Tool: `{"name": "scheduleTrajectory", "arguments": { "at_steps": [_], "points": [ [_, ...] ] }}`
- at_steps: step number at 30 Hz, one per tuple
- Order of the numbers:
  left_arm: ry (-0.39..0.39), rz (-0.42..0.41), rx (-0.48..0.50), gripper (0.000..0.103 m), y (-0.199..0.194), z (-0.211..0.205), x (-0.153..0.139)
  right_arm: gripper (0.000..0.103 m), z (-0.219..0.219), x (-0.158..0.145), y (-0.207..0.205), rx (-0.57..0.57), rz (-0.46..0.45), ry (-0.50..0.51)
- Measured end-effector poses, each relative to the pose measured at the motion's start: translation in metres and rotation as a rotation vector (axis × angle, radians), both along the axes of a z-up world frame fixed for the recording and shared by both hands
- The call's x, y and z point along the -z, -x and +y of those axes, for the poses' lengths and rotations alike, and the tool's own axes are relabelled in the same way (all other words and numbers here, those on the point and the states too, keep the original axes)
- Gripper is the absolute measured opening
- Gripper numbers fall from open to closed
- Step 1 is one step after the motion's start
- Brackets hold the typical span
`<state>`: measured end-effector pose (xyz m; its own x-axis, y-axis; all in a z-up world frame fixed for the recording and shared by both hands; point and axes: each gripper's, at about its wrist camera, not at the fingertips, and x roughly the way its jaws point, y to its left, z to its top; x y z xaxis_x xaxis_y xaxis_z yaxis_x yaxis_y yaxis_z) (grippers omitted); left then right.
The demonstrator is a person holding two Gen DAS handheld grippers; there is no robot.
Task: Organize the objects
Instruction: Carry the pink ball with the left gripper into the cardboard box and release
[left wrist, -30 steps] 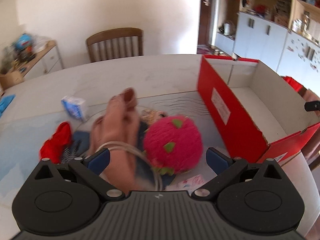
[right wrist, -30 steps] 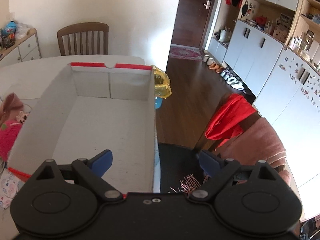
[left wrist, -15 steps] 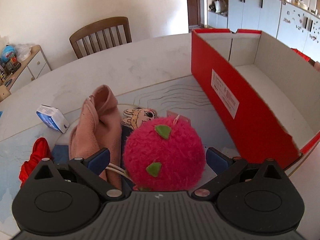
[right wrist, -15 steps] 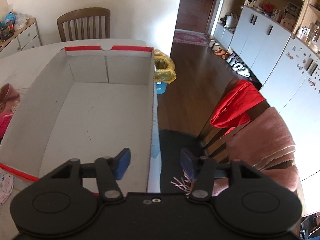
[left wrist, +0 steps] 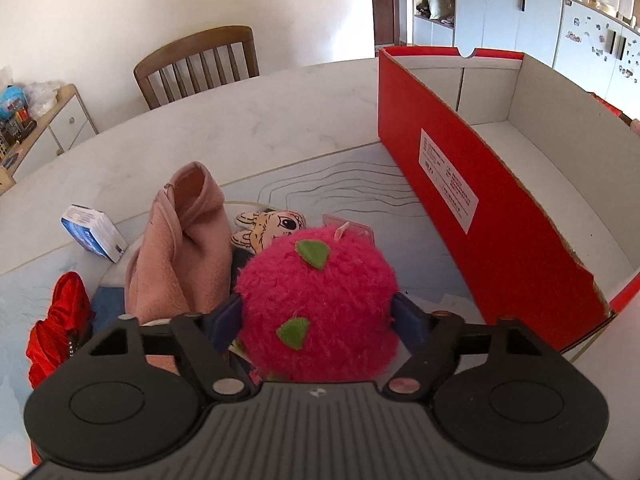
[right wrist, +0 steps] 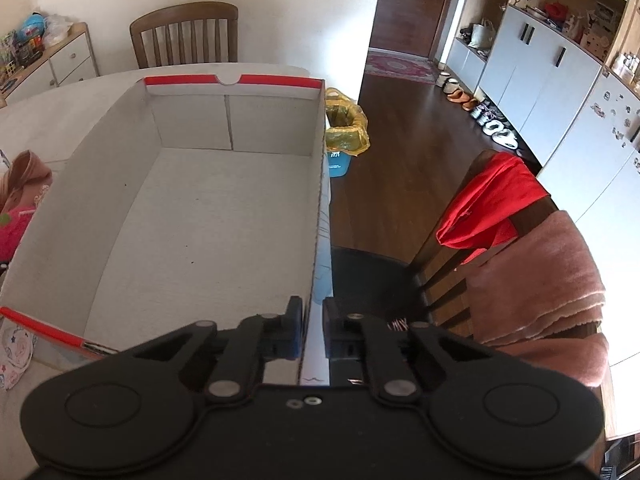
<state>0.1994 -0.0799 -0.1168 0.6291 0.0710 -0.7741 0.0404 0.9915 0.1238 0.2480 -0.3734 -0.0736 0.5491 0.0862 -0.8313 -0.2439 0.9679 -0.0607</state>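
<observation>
Only the left wrist view shows the clutter on the pale table (left wrist: 248, 120): a fuzzy pink ball (left wrist: 318, 306) with green felt leaves sits between the 2 fingers of the left gripper (left wrist: 316, 316), whose jaws are closing, both blue pads already pressed against the fur on either side. Just beyond the left finger stands a folded pink cloth (left wrist: 180, 248), and farther out on that side lie a red cloth (left wrist: 60, 320) and a small blue and white box (left wrist: 94, 232). Past the ball, ahead of the fingertips, a cartoon animal patch (left wrist: 272, 224) lies flat on the table. To the right of the right finger rises the long red outer wall of an open cardboard box (left wrist: 480, 216). Only the right wrist view shows the box's grey inside, with nothing in it, and the room beyond the table edge: a dark wood floor (right wrist: 400, 120), a yellow-lined bin (right wrist: 344, 128), and a chair draped with a red garment (right wrist: 492, 204) and a pink towel (right wrist: 540, 280). The right gripper (right wrist: 310, 332) is clenched on the box's right-hand wall, 1 finger inside and 1 outside. A sliver of the pink ball appears far left of those fingers, outside the box.
</observation>
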Motion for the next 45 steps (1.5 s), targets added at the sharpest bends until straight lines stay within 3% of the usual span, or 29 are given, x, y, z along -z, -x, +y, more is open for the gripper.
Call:
{"name": "scheduleTrajectory", "arguments": {
  "at_steps": [4,13,21,28,33,39,45],
  "points": [
    [-0.008,-0.001,0.001,0.067,0.002,-0.003,-0.004,0.003,0.000,0.000,0.000,-0.014,-0.003,-0.008],
    [0.046,-0.032,-0.025,0.066,0.021,-0.002,-0.040,0.003,0.000,0.000,0.002,-0.036,-0.016,-0.016],
    [0.073,-0.104,0.053,0.066,0.028,-0.023,-0.096,0.004,0.001,-0.001,0.005,-0.073,-0.030,-0.013],
    [0.116,-0.114,0.174,0.066,0.010,-0.067,-0.117,0.004,0.004,0.000,0.005,-0.108,-0.043,-0.002],
    [0.119,-0.096,0.265,0.066,-0.012,-0.095,-0.115,0.004,0.006,0.000,0.005,-0.121,-0.052,0.002],
    [0.134,-0.017,0.313,0.066,-0.038,-0.117,-0.096,0.004,0.014,0.000,0.007,-0.121,-0.053,0.023],
    [0.094,0.076,0.364,0.066,-0.058,-0.144,-0.068,0.004,0.018,0.001,0.008,-0.129,-0.050,0.037]
  ]
}}
